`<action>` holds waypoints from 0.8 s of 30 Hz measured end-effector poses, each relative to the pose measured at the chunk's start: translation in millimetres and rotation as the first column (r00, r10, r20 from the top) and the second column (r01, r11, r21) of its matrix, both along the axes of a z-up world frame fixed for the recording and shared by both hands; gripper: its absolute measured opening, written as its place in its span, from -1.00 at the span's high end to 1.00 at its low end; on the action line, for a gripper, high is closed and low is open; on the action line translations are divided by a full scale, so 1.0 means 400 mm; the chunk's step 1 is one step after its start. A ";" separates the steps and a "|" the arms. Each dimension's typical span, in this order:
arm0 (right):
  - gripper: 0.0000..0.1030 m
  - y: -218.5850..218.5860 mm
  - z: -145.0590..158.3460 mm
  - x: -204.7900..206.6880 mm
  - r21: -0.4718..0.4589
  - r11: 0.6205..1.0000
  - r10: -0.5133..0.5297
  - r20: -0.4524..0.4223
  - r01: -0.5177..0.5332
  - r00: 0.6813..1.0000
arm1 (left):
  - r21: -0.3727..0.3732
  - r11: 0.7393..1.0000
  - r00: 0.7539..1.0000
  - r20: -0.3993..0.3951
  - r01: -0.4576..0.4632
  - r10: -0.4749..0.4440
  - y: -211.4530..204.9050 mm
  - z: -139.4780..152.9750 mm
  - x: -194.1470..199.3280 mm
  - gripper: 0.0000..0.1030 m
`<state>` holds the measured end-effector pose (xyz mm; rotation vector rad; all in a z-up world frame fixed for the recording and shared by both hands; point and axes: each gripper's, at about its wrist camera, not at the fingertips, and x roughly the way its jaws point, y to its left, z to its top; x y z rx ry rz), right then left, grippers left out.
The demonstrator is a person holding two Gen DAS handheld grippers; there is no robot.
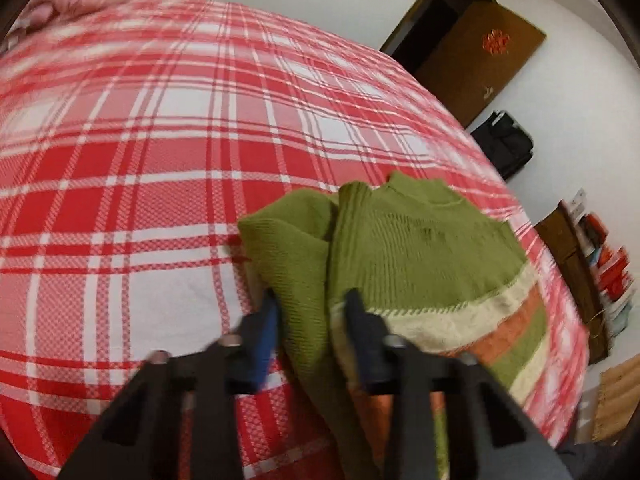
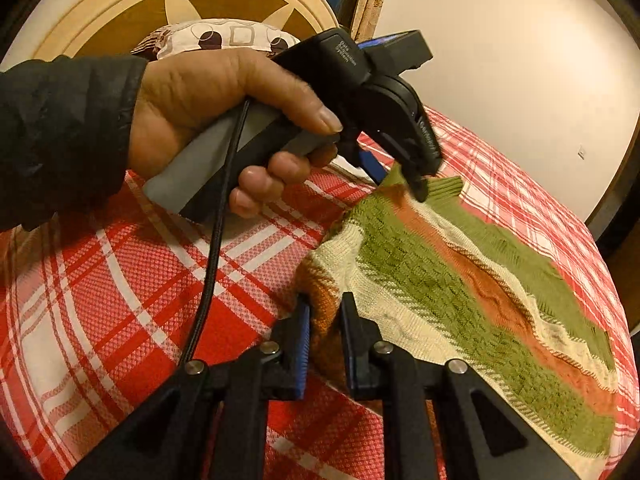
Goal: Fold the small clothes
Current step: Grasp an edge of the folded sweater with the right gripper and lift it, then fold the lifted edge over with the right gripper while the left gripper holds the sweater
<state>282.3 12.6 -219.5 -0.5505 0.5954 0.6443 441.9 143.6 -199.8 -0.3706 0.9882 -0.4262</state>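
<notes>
Lying on the plaid bedspread (image 1: 160, 140), the green striped sweater (image 2: 460, 280) runs off-frame at 6 o'clock in the left wrist view. Left gripper (image 1: 312, 300) is clamped on a sweater fold; its tips are buried in fabric. Right gripper (image 2: 325, 304) pinches the orange-cream hem corner. Left hand (image 2: 208, 120) blocks the headboard behind it. No containers visible.

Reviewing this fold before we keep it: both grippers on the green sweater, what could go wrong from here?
1. The right gripper pinches only the bunched striped corner of the sweater; a pull could slip it out.
2. The left gripper seems to hold just one thin fold, so layers may separate and the fold come out uneven.
3. The plaid bedspread is soft; it may drag along and wrinkle.
</notes>
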 end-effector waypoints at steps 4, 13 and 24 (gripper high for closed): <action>0.79 -0.033 0.019 0.009 0.012 1.000 -0.002 0.021 0.002 1.000 | -0.042 0.999 1.000 -0.012 -0.010 0.009 0.000 0.013 -0.002 0.74; 0.81 -0.129 0.095 0.036 0.091 0.994 -0.068 0.032 0.065 0.997 | -0.115 0.993 0.999 0.021 -0.024 0.027 -0.012 0.075 -0.001 0.77; 0.84 -0.317 0.205 0.051 0.244 0.953 -0.201 0.061 0.181 0.978 | -0.146 0.988 0.989 0.145 0.047 -0.026 -0.176 0.220 0.021 0.78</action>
